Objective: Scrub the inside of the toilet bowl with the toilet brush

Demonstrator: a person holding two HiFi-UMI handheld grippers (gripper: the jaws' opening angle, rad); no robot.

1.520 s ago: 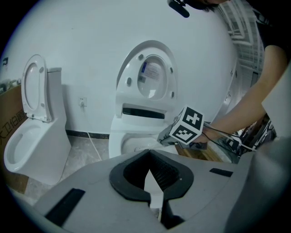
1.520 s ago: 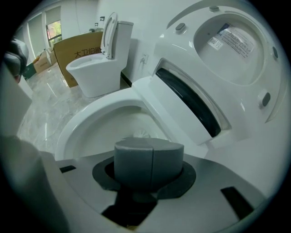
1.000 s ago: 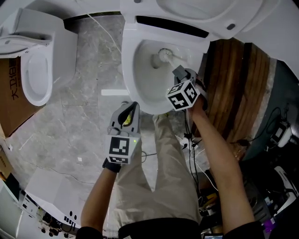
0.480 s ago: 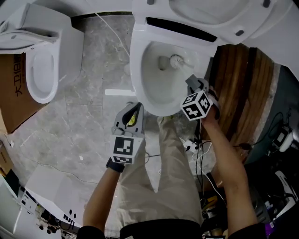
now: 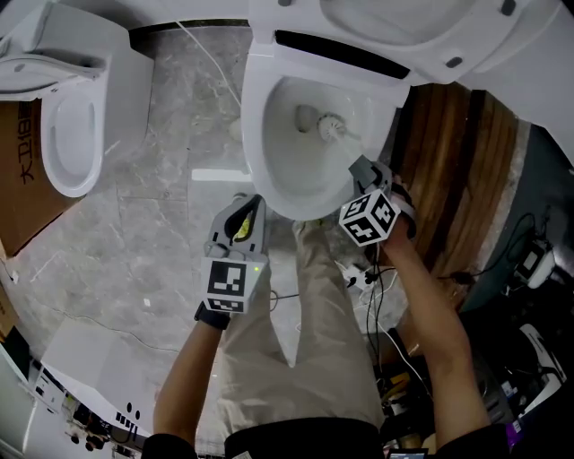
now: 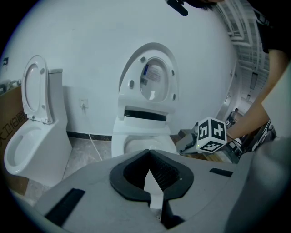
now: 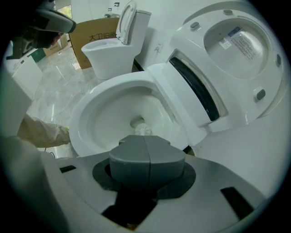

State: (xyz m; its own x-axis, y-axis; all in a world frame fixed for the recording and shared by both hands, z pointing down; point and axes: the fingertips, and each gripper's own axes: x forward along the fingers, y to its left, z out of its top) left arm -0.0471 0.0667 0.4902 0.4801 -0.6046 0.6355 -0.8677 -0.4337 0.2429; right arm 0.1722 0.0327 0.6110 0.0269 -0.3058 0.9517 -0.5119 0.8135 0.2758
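Since half a second ago the right gripper (image 5: 360, 167) has drawn slightly back toward the person. The bristle head of the toilet brush (image 5: 330, 125) has come with it and now sits just to the right of the drain (image 5: 307, 116), a touch nearer than it did. Nearest the person, the left gripper (image 6: 148, 154) hangs over the floor (image 5: 152, 224), just outside the near-left rim of the toilet bowl (image 5: 256, 134). Its fingers meet at the tips with nothing between them. The right gripper is at the near-right rim with its fingers pressed together. The head view shows the brush handle running straight into them, so they are judged to be clamped on it. The handle's long axis runs from those fingers forward and to the left, down into the bowl, so the head lies ahead of them and the left wall and far wall are across the drain from it. The right hand is the working one, and the left is well clear of the brush. Beyond the bowl the lid (image 5: 404, 27) stands raised.
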